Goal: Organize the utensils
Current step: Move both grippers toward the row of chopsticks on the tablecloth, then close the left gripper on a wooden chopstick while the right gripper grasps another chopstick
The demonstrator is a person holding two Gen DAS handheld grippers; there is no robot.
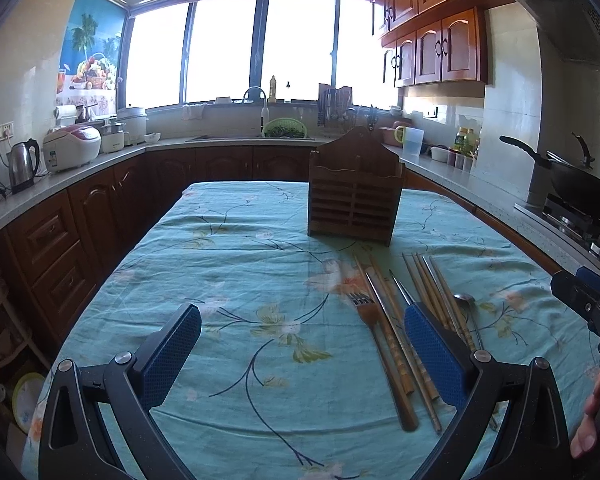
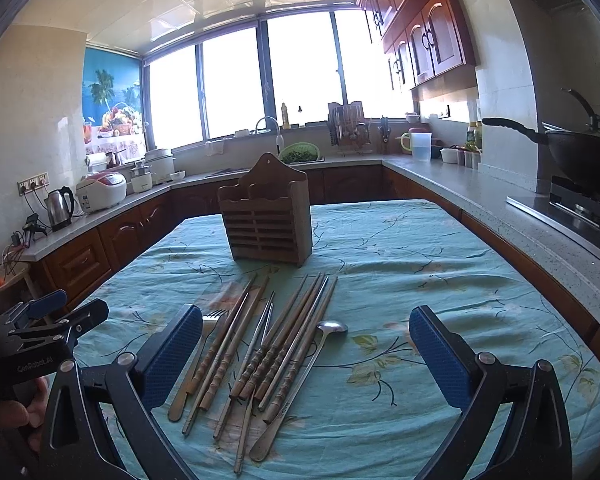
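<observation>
Right wrist view: utensils (image 2: pixel 268 356) lie between both gaping, empty tongs (image 2: pixel 306 356).

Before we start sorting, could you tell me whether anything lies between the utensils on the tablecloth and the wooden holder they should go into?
Nothing visible does. The chopsticks, fork and spoon lie just in front of the wooden holder, with only bare tablecloth between them. Both the left gripper and right gripper are open and hold nothing.

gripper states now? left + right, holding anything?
Left gripper: open, holding nothing, above the tablecloth.
Right gripper: open, holding nothing, over the chopsticks.
</observation>
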